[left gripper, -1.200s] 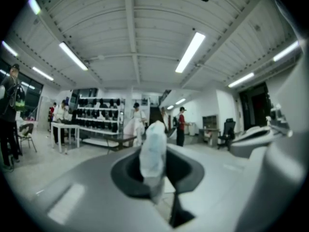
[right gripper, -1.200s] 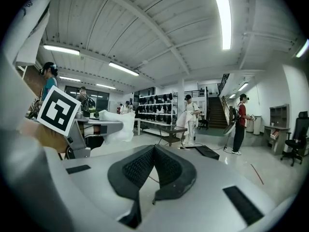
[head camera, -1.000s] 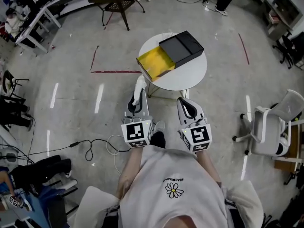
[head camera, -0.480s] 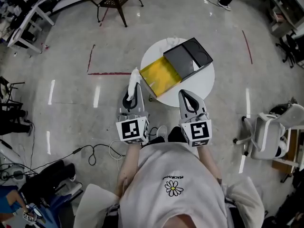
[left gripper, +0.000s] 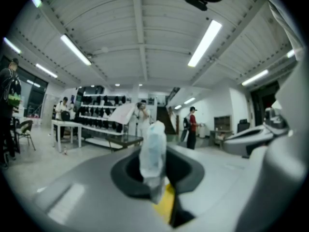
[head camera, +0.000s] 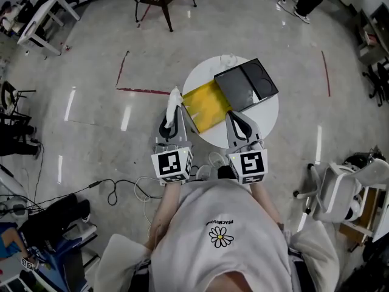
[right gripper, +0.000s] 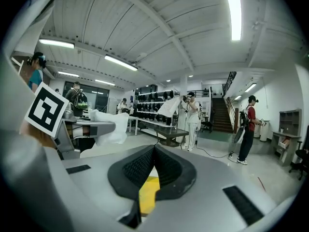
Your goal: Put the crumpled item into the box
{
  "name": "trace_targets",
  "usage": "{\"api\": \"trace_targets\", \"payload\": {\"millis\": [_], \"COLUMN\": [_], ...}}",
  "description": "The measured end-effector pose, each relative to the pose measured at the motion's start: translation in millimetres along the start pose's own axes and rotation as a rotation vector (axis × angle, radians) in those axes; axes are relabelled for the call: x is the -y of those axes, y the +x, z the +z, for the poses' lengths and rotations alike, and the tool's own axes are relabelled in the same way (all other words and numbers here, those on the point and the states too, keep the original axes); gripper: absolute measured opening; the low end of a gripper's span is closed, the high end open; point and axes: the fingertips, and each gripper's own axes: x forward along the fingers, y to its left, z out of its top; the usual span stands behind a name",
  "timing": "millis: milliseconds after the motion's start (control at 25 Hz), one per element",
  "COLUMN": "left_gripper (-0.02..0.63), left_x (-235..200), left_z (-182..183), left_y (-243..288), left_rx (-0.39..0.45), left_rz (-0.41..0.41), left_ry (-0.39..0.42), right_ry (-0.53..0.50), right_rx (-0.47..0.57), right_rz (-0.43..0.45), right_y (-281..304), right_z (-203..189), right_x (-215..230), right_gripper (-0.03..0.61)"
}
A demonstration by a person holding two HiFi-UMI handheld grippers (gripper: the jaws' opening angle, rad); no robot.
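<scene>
Centre, slightly up: round white table (head camera: 198, 78), open yellow box (head camera: 206, 105) on it, black box (head camera: 246, 87) touching its upper-right side | left gripper (head camera: 172, 110) just left of table edge, white crumpled item (head camera: 175, 95) sticking from tip | right gripper (head camera: 234, 117) over table's lower edge | lower right: white office chair (head camera: 341, 188).

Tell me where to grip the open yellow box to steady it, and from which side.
Probably the thin wall of the yellow box nearest the person, coming down from above: the open top lets one finger go inside, one outside. The black lid lies against its far side. Use the right gripper, shut and empty; the left gripper is shut on the crumpled item.
</scene>
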Motion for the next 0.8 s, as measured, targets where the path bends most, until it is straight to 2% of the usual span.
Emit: {"api": "trace_targets", "payload": {"millis": [200,480,640,800], "left_gripper": [0.044,0.044,0.044,0.044], "left_x": [1,-6,-2,-1], "left_z": [8,4,-2,-2], "left_y": [12,21,24,32], "left_rx": [0.015,-0.005,-0.031,-0.047], "left_rz": [0.028,0.078,0.073,0.06], "left_ry": [0.006,0.023,0.019,0.054], "right_ry": [0.019,0.049,0.052,0.04], "right_rx": [0.009,0.0,-0.019,-0.02], "right_rz": [0.014,0.018,0.025,0.041], "right_y": [14,21,22,29], "right_z": [4,-2,-8,-4], "right_x": [15,31,34,30], "right_gripper": [0.0,0.0,0.0,0.0]}}
